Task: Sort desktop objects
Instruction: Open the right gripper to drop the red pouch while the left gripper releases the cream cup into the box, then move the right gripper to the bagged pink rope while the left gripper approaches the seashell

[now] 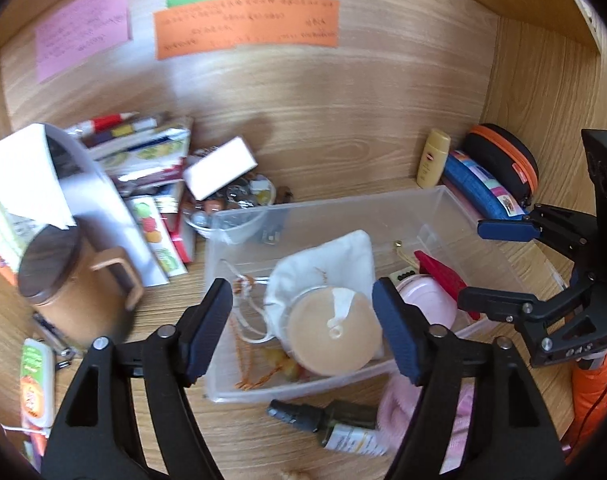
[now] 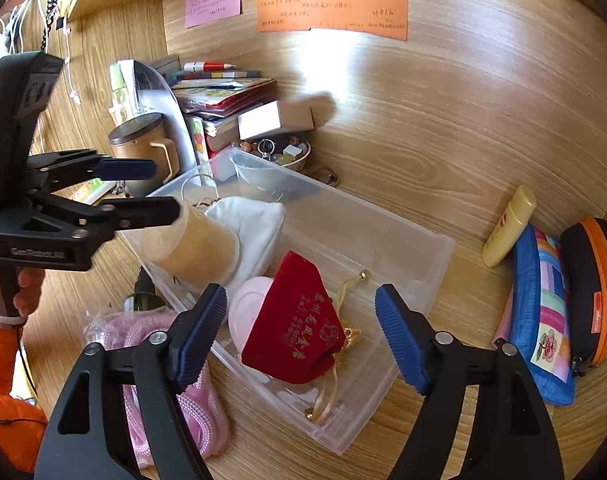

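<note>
Black plastic tongs (image 2: 301, 334), ribbed blue pads (image 2: 401, 338), silver pivot screws; person's orange padded sleeve (image 2: 3, 392).

In the bin (image 2: 403, 264) a pouch (image 2: 299, 328) lies against a round case (image 2: 243, 304), beside a jar (image 2: 191, 248) on a cloth bag (image 2: 255, 220). A mug (image 2: 143, 148) stands left of the bin, two zip cases (image 2: 543, 300) right, a spray bottle (image 1: 335, 426) before it.

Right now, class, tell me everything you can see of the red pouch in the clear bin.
The red pouch looks like soft velvet, roughly triangular, printed with gold characters and closed by a gold ribbon drawstring with small bells. It lies flat at the near end of the clear plastic bin, overlapping a pink round case. The right gripper hovers open above it, not touching.
</note>
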A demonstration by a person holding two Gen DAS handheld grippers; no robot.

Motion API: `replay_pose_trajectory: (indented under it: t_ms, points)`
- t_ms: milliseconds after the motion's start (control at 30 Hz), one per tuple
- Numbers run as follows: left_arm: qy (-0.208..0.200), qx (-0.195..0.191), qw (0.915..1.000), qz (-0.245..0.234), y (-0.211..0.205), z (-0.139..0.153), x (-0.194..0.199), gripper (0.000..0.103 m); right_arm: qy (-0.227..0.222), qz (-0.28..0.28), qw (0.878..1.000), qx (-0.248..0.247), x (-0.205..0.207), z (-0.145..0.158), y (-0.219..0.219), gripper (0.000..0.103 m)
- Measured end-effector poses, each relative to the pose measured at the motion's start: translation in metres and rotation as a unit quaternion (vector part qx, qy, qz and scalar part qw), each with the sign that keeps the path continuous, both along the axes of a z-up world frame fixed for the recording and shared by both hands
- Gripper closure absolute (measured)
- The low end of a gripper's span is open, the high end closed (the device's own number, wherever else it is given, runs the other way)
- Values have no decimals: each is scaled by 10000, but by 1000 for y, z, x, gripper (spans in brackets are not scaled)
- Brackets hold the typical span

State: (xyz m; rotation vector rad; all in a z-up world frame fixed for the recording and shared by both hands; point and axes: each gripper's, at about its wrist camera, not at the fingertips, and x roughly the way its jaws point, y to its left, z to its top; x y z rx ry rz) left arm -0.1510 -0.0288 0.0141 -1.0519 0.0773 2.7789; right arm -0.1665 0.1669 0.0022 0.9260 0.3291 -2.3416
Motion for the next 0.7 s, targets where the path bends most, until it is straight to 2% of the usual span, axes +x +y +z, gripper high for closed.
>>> replay_pose_trajectory:
  t_ms: [233,500,700]
  points:
    - [298,-105,9990,304,-21,14,27,10,182,-134,9997,-23,7,13,-5,21]
    - [182,-18,9990,404,-41,7,42,7,318,-115,9994,-3,28,25,-17,18]
    - [-54,106,9989,448,-55,-7,52,7,282,115,9995,47,52,21,-30,18]
